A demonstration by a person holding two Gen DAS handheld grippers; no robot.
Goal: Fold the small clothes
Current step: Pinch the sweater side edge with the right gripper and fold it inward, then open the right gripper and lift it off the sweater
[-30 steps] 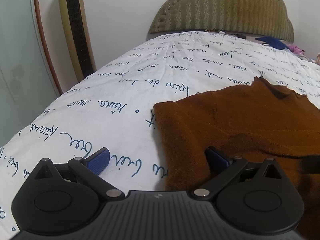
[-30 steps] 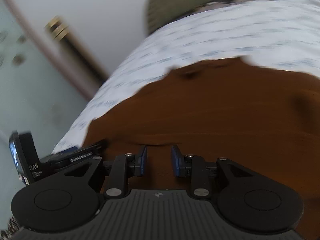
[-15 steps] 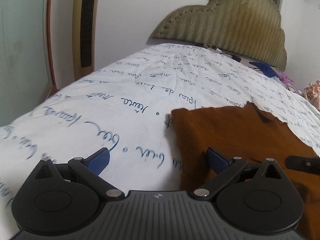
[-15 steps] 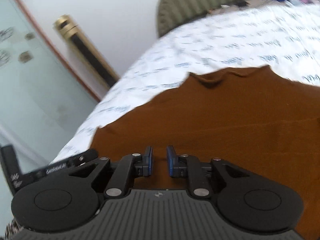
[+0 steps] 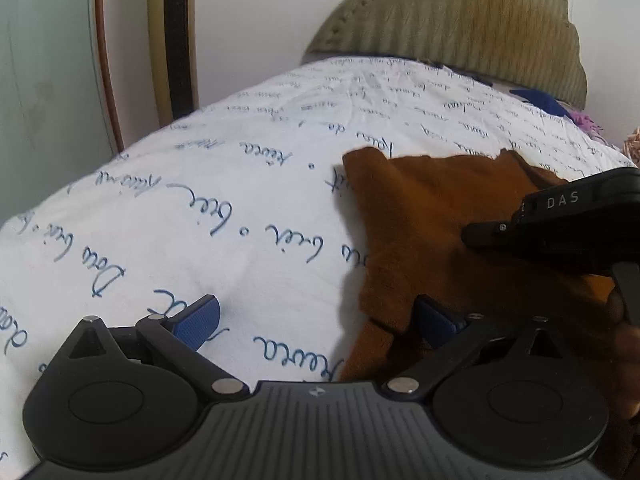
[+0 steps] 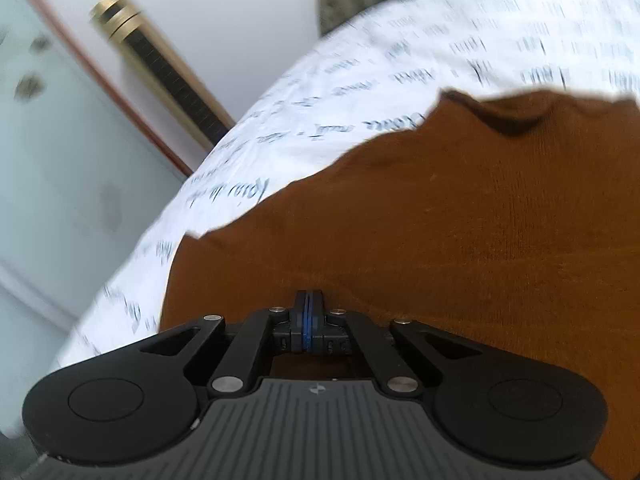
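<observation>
Right wrist: brown garment (image 6: 440, 208) under closed right gripper (image 6: 307, 320)

Your garment (image 5: 448, 216) lay flat on the bed (image 5: 240, 184), toward its right side, with the headboard (image 5: 460, 28) behind it and a tall column (image 5: 172, 36) standing off the bed's left edge. Your left gripper (image 5: 316, 320) straddled the garment's left edge; your right gripper (image 6: 308, 320) sat over its near part.
</observation>
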